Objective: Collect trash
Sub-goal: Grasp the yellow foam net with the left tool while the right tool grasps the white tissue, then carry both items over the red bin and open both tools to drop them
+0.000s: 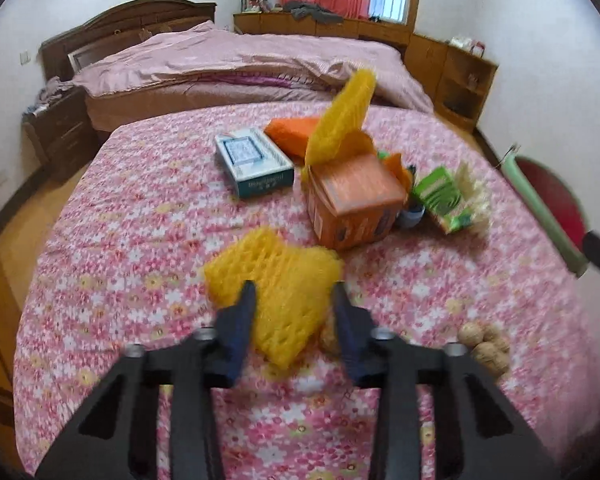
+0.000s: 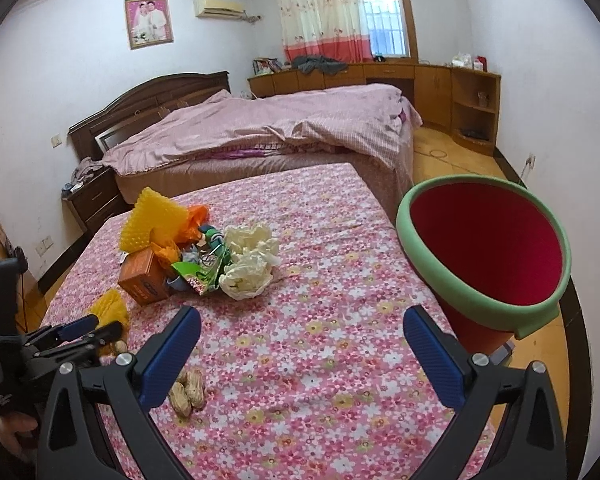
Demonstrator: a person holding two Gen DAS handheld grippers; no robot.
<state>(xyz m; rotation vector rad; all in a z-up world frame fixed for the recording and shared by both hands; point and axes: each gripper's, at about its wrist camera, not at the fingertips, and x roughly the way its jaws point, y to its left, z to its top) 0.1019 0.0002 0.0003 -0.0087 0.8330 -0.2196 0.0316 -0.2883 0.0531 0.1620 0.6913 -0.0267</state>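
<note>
The left tongs are pinching a yellow foam fruit net near its nearer edge, low over the flowered worktop; the blue pads are sitting on either side of the mesh and, in the right wrist view, they are closed on it, so I judge the net to be held; the right tongs are standing spread wide with nothing between them, pointing over bare cloth toward the red bin with a green rim at the worktop's right edge.

The net is looking very light, soft and springy; it is likely to squash flat under the pads and spring back, so a pinch through both layers, well in from the edge, is probably safer than a nip at a loose strand; it is not fragile and hardly slippery, though it may flap or snag on its neighbours.

Other trash is lying farther off in a heap: a second yellow net standing up behind an orange carton, a green packet, crumpled pale paper; peanuts are lying just beside the tongs and, being small and hard, are likely to roll.
</note>
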